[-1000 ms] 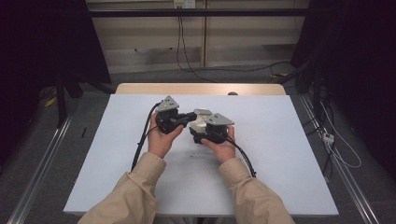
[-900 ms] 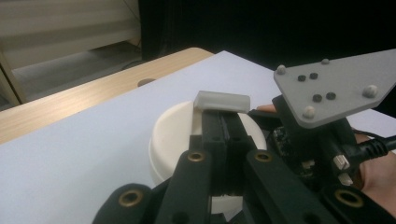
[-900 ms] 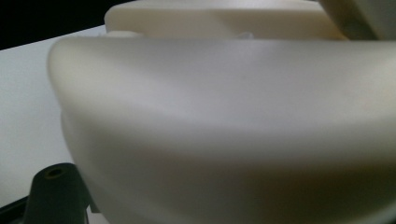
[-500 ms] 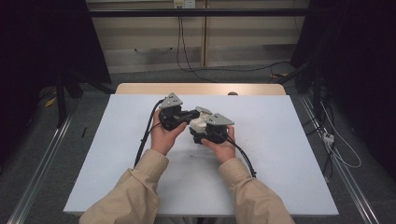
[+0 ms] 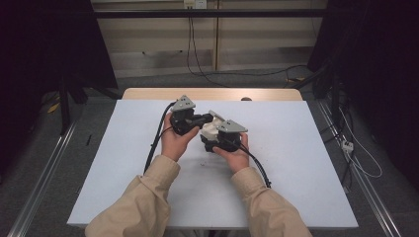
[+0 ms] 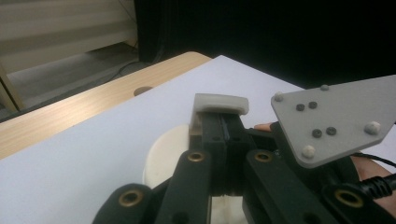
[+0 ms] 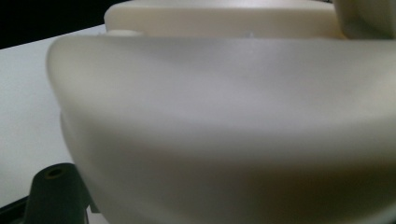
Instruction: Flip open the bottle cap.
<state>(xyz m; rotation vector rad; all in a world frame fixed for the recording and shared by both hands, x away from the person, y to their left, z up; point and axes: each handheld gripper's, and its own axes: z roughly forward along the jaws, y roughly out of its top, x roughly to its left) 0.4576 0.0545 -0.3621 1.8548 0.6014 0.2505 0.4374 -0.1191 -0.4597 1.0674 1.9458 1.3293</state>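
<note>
1. Since a second ago: little change. Both hands remain together mid-table; the left gripper (image 5: pixel 197 118) has edged slightly closer to the cream plastic part (image 5: pixel 210 129).
2. Landmark: cream plastic part, roughly at the centre of the white table (image 5: pixel 296 148), slightly toward its far edge.
3. Left gripper lies just left of the part, pointing right across it. In the left gripper view its black jaws stand pressed together, no gap visible between them, with a pale tab (image 6: pixel 220 102) of the part right at their tips. Whether the tab is pinched I cannot tell.
4. Right gripper (image 5: pixel 220 138) sits just right of and nearer than the part, its grey three-cornered plate (image 5: pixel 231 126) over it. Jaw state: cannot tell; the right gripper view has the blurred cream part pressed close against the lens.
5. Left hand (image 5: pixel 174 140) and right hand (image 5: pixel 236 157) grip the gripper bodies; tan sleeves (image 5: pixel 143 197) run toward the near edge.
6. Black cables (image 5: pixel 155 143) trail from each gripper toward the near side of the part.
7. Beyond the part, a wooden strip (image 5: pixel 212 94) borders the far table edge.
</note>
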